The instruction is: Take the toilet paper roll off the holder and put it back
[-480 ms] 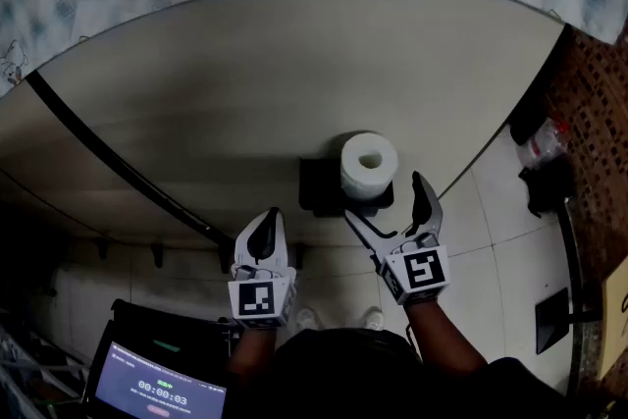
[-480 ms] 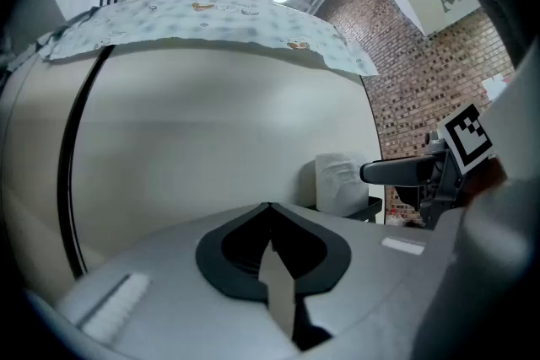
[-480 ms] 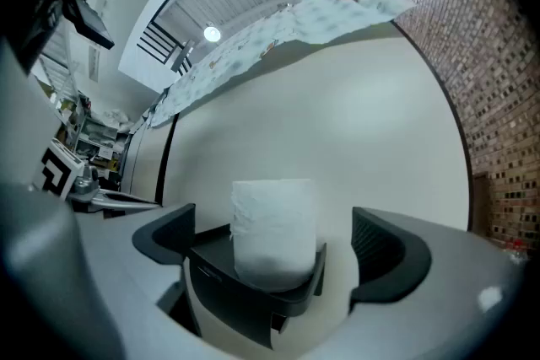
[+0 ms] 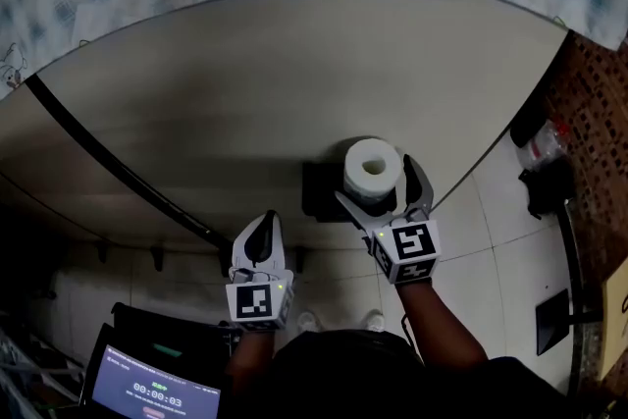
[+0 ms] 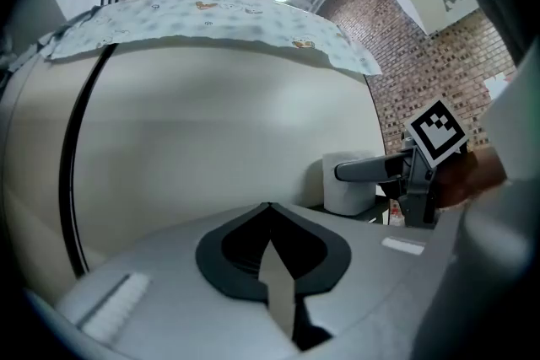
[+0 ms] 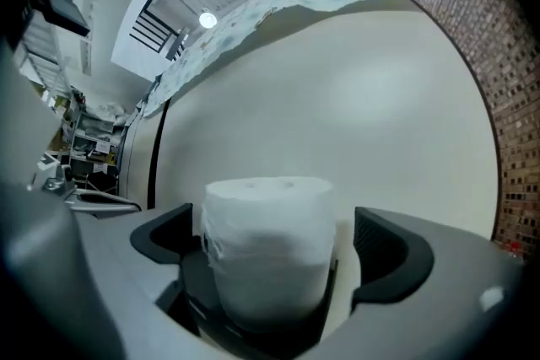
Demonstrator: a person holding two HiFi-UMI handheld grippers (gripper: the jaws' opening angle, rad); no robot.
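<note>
We look steeply down at a pale wall (image 4: pixel 245 83) with a black holder (image 4: pixel 319 192) fixed against it. The toilet paper roll (image 4: pixel 372 169) stands upright on the holder, its hollow core facing up at us.

Our right gripper (image 4: pixel 376 180) points level at the wall with its jaws spread wide, one on each side of the roll. In the right gripper view, the roll (image 6: pixel 268 253) fills the space between the jaws of the right gripper (image 6: pixel 278 244). The left jaw sits just beside the paper. A strip of wall shows between the paper and the right jaw, so nothing is pinched.

Our left gripper (image 4: pixel 265 229) hangs to the left of the holder, apart from it. In its own view the jaws of the left gripper (image 5: pixel 270 232) are pressed together, with nothing between them.
</note>
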